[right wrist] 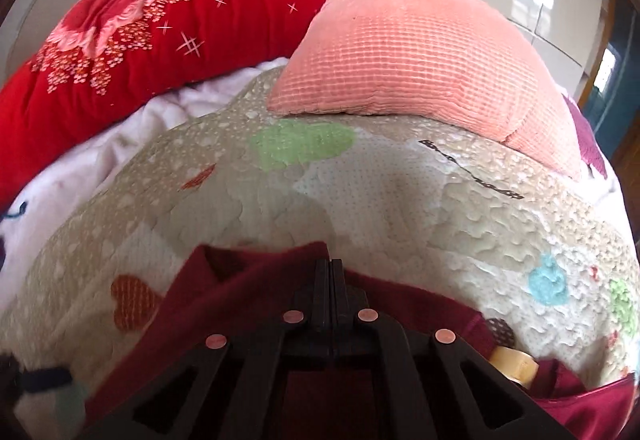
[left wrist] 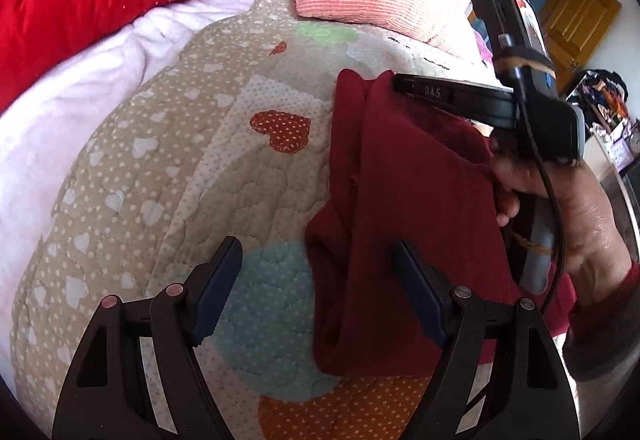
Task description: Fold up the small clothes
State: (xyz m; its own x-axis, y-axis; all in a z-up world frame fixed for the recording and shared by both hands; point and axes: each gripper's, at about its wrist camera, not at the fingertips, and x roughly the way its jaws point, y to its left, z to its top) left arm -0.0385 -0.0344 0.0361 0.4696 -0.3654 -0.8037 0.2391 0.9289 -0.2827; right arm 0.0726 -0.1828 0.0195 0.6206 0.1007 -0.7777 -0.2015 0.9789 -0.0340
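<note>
A dark red garment (left wrist: 408,216) lies partly folded on the heart-patterned quilt (left wrist: 168,176), at the right of the left wrist view. My left gripper (left wrist: 316,280) is open just above the garment's near left edge, with nothing between its blue pads. My right gripper (left wrist: 404,86) comes in from the right, held in a hand, and presses its shut fingers flat on the garment's far edge. In the right wrist view its jaws are shut (right wrist: 331,268) at the garment's folded edge (right wrist: 240,272); whether cloth is pinched I cannot tell.
A pink ribbed pillow (right wrist: 416,60) and a red floral duvet (right wrist: 132,40) lie at the back of the bed. A white blanket (left wrist: 72,88) sits under the quilt at left. A yellowish tape roll (right wrist: 512,364) lies by the garment. A wooden door (left wrist: 576,20) stands far right.
</note>
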